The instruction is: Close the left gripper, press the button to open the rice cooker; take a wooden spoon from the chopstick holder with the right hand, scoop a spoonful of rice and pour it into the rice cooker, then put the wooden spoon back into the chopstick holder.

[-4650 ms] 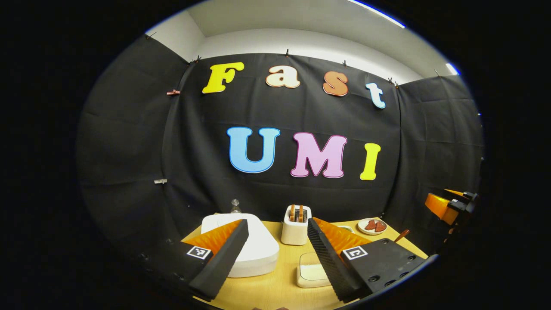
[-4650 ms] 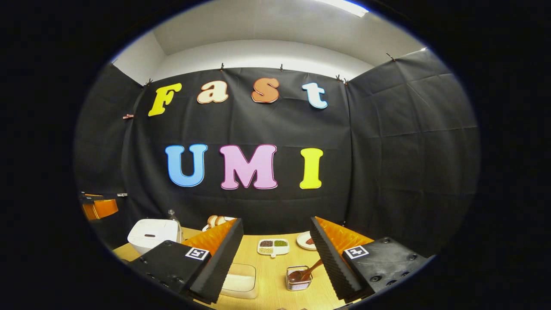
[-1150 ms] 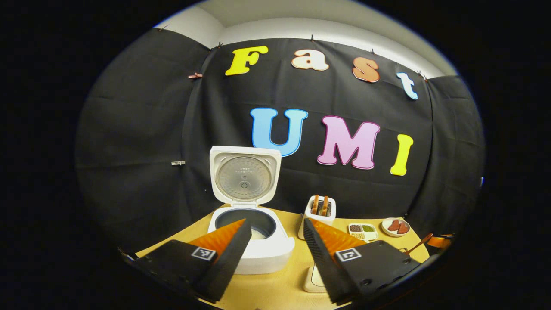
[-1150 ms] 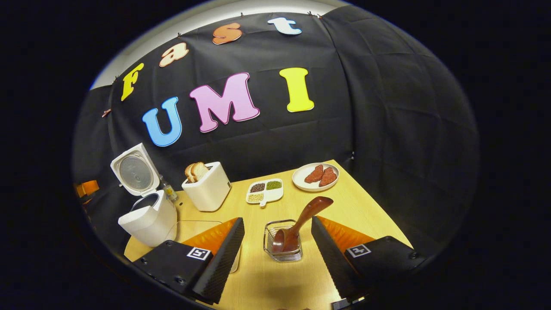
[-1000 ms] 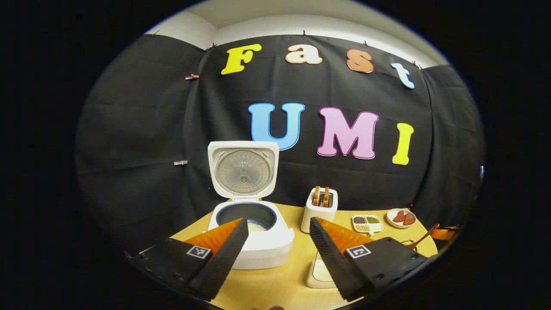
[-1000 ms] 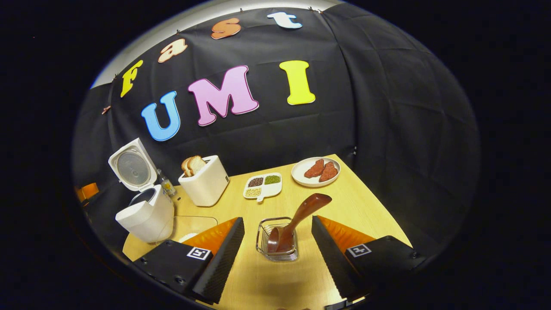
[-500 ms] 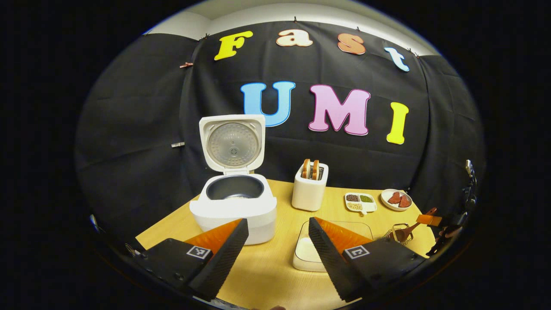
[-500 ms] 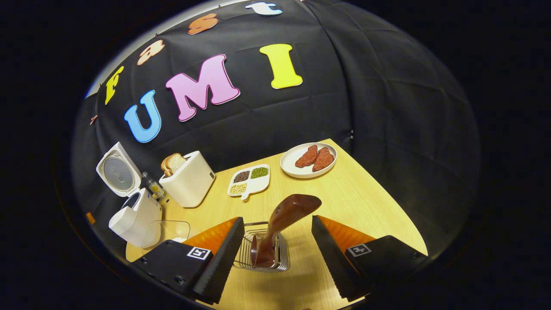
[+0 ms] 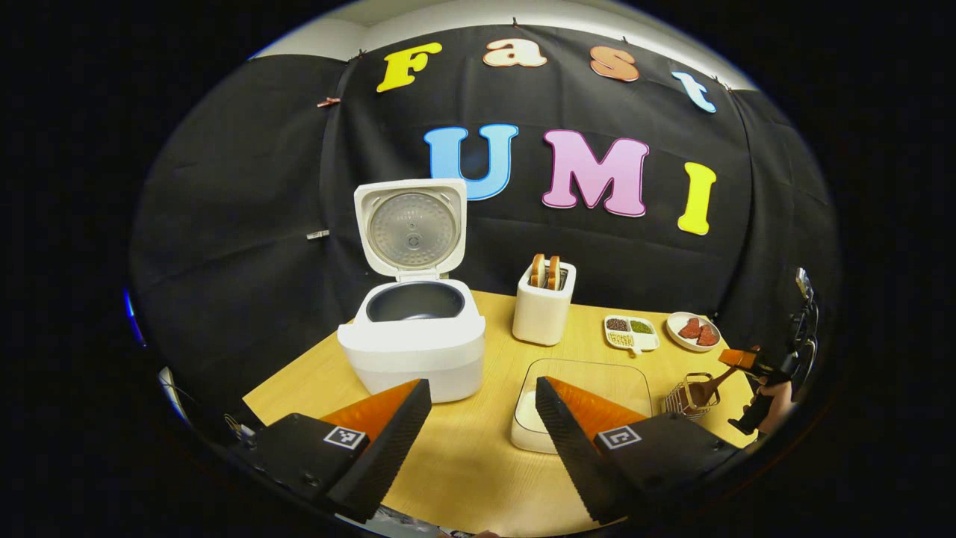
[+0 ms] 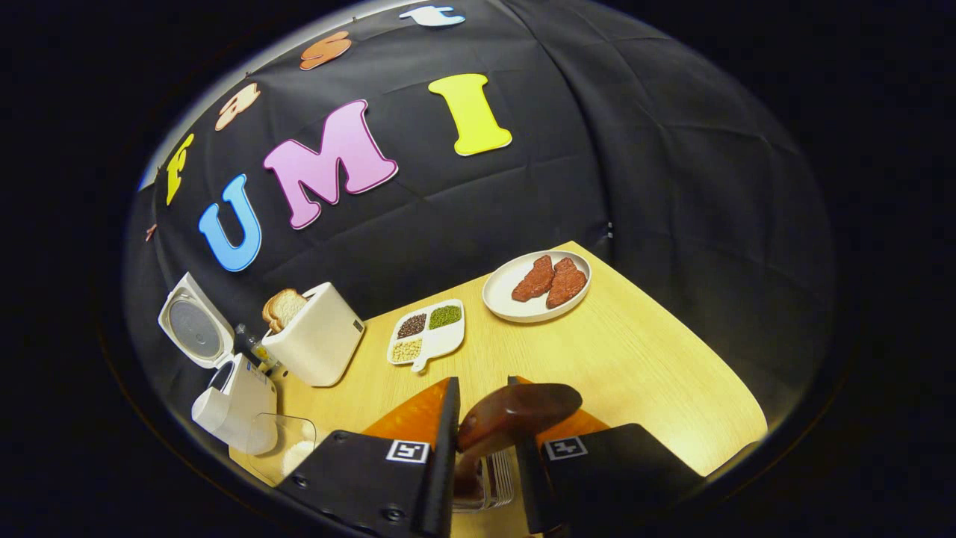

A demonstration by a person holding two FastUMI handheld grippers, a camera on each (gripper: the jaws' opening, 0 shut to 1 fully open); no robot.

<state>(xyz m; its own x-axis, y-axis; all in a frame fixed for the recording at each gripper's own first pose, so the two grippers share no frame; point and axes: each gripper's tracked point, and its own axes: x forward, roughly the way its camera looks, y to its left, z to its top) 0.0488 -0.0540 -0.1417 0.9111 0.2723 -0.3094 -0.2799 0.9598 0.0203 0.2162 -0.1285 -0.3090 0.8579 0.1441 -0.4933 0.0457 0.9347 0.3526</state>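
The right hand-held gripper point(image 10: 482, 441) has its two fingers pressed together on the handle of the wooden spoon point(image 10: 515, 415). The spoon's bowl end is down in the wire chopstick holder point(image 10: 497, 478), which stands on the desk point(image 10: 635, 359) right under the fingers. Farther out on the desk are a small tray of beans point(image 10: 427, 326), a plate with two pieces of meat point(image 10: 536, 286), and a white toaster point(image 10: 314, 344) with bread in it. The rice cooker point(image 10: 224, 396) is at the far left with its lid up, and a clear box with rice point(image 10: 287, 448) sits just in front of it. The left hand-held gripper point(image 9: 478, 426) has its fingers wide apart and holds nothing. It hangs over the near edge of the desk. The clear box with rice lies just past its right finger, and the open rice cooker stands past its left finger, with the dark pot showing inside. In this left gripper view, the spoon, the holder and the right hand-held gripper show small at the right edge of the desk, well apart from the cooker.
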